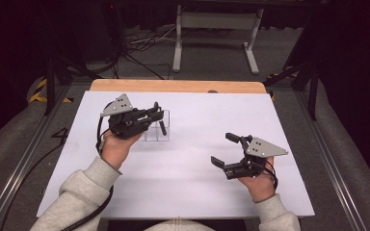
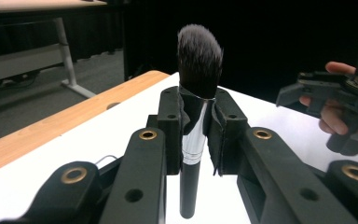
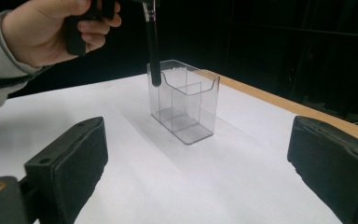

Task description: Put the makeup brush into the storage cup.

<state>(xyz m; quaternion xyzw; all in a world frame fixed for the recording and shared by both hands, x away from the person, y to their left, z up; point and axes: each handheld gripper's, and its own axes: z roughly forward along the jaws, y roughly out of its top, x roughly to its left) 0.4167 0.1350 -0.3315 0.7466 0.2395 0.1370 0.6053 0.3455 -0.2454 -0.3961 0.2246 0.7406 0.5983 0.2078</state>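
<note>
A white sheet (image 1: 188, 163) covers the table under me, dark room beyond. My left gripper (image 2: 196, 122) is clamped on a makeup brush (image 2: 197, 93) — bristles up, handle hanging just above the clear divided holder (image 3: 184, 100) below it. My right gripper (image 1: 227, 150) hovers well apart from the holder, jaws spread wide — nothing between them.

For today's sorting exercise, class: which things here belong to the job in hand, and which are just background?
In the job:
makeup brush, clamped upright in the left gripper
clear divided holder, just under the brush handle's tip
right gripper, open and holding nothing

Background:
white tabletop
wooden edge
cables on the floor
metal stand
</note>
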